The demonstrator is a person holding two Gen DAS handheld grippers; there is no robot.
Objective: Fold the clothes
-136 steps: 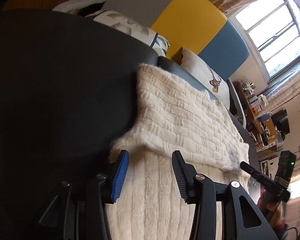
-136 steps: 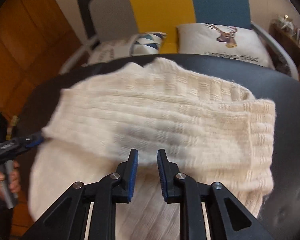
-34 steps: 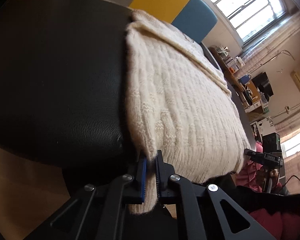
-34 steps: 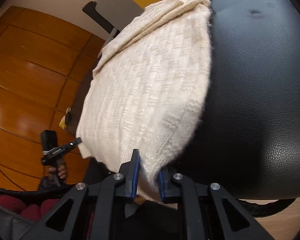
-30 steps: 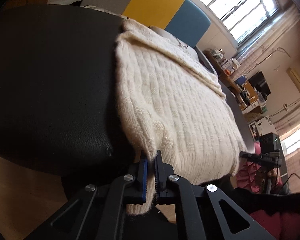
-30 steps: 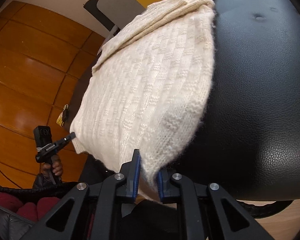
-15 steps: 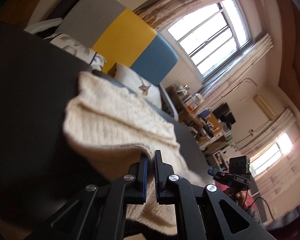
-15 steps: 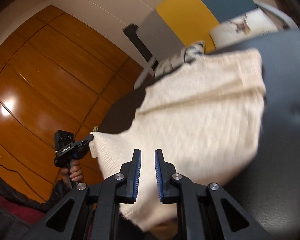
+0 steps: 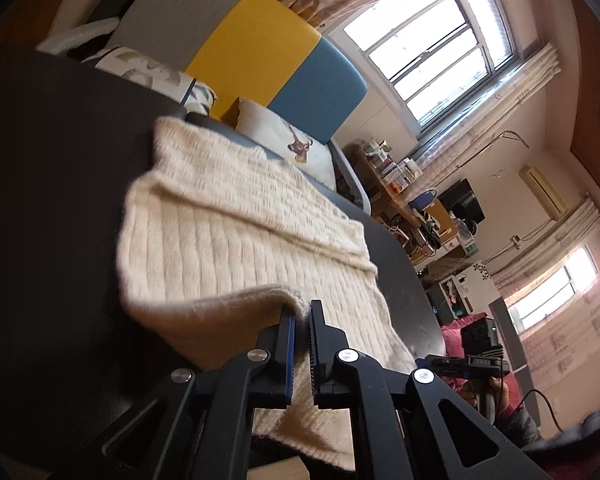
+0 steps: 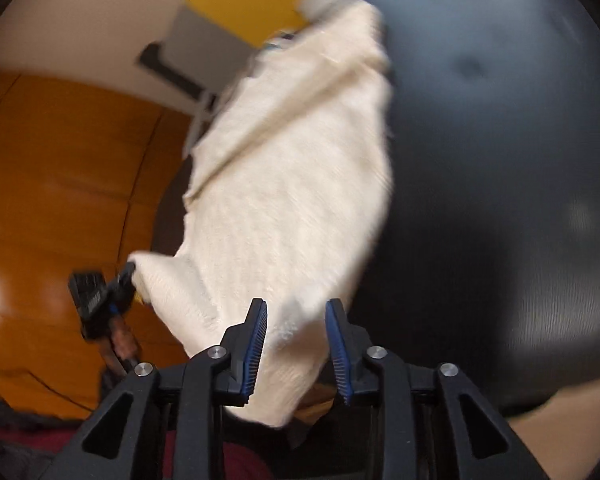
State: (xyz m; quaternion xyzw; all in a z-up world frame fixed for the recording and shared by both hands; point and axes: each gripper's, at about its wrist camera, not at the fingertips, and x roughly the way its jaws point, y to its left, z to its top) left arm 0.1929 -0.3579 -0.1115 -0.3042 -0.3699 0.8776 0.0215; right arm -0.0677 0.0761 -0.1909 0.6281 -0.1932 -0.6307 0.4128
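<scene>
Black leather cushion carries the cream knitted sweater, its length running away from me toward the colour-block sofa; my left gripper pinches its lifted near hem; my right gripper gapes around that hem's other corner.

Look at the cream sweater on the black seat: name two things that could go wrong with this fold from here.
1. The right gripper is open around the cream sweater's hem while the left gripper is shut on its corner, so the lifted edge may go over skewed.
2. The near hem hangs past the black seat's edge; released, the sweater could slide off.
</scene>
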